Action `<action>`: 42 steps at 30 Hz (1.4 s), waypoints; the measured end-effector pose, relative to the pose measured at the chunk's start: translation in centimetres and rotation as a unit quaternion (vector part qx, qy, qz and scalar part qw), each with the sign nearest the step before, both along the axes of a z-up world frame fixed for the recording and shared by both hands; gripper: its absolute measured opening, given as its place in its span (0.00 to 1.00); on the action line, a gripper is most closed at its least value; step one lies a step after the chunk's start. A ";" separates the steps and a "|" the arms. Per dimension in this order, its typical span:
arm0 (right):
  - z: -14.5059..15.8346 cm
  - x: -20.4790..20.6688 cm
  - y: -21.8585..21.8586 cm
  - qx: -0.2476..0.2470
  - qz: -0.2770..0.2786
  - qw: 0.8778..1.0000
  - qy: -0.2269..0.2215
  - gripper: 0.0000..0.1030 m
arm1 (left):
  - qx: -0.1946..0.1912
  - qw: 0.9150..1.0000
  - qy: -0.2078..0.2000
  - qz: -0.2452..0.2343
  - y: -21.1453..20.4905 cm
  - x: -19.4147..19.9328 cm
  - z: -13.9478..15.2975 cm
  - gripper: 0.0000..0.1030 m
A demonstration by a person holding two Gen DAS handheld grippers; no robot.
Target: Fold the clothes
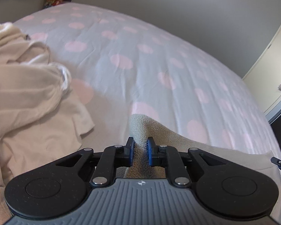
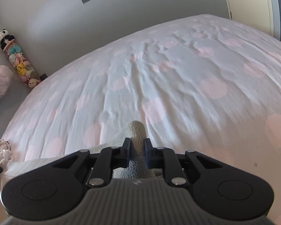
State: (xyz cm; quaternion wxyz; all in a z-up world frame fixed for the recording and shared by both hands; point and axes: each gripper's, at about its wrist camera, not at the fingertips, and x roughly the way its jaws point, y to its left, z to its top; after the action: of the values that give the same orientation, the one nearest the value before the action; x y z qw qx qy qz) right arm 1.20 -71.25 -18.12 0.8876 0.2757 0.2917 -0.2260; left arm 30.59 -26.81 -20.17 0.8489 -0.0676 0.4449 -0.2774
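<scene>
My left gripper (image 1: 140,145) is shut on a pinched fold of a cream fleece garment (image 1: 149,127), held over the bed. The fleece trails to the right and back under the gripper. My right gripper (image 2: 137,146) is shut on another fold of the same fleece garment (image 2: 138,131), which trails to the left under it. A tip of the right gripper (image 1: 280,164) shows at the right edge of the left wrist view. A pile of cream clothes (image 1: 28,86) lies on the bed to the left of my left gripper.
The bed is covered by a white sheet with pink dots (image 1: 140,60), also in the right wrist view (image 2: 178,78). Grey walls stand behind. Plush toys (image 2: 18,63) hang in the far left corner. A pale door (image 1: 271,60) is at the right.
</scene>
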 end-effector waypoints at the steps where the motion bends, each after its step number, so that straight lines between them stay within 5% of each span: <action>1: -0.9 0.3 -0.2 0.003 -0.003 1.000 0.011 0.16 | 0.005 1.000 0.006 0.000 -0.1 0.1 -0.7 0.12; 8: -4.4 1.6 -0.8 0.022 -0.017 0.998 0.064 0.16 | 0.030 0.999 0.032 0.000 -0.7 0.6 -4.1 0.13; 14: -3.5 2.1 -0.9 0.028 -0.028 0.996 0.081 0.18 | 0.033 0.999 0.024 0.012 -0.6 -0.1 -2.9 0.17; 18: -1.5 1.1 -0.8 0.022 -0.056 0.996 0.065 0.31 | 0.029 0.999 -0.010 0.031 0.3 -2.2 -0.6 0.25; 21: -0.1 -0.9 0.0 0.017 -0.057 0.997 0.052 0.39 | 0.029 0.999 -0.016 0.040 1.3 -3.9 0.6 0.51; 27: 1.1 -6.1 3.1 0.009 -0.049 0.998 0.026 0.65 | 0.037 0.997 -0.028 0.054 3.4 -6.9 2.1 0.58; 30: 0.5 -7.7 4.1 0.019 -0.033 0.998 0.042 0.65 | 0.055 0.997 -0.006 0.048 4.0 -7.5 1.9 0.59; 34: 0.0 -9.1 4.6 0.040 -0.024 0.998 0.048 0.74 | 0.046 0.998 0.022 0.038 4.8 -8.1 1.6 0.61; 42: -1.0 -9.7 5.6 0.047 -0.014 0.997 0.066 0.75 | 0.027 0.998 0.057 0.013 4.6 -8.6 -0.9 0.71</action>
State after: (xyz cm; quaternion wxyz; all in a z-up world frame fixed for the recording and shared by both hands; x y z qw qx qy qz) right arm -8.49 -65.66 -19.10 0.8492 0.3057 0.3559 -0.2424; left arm 21.98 -22.18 -21.09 0.8273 -0.0658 0.4988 -0.2499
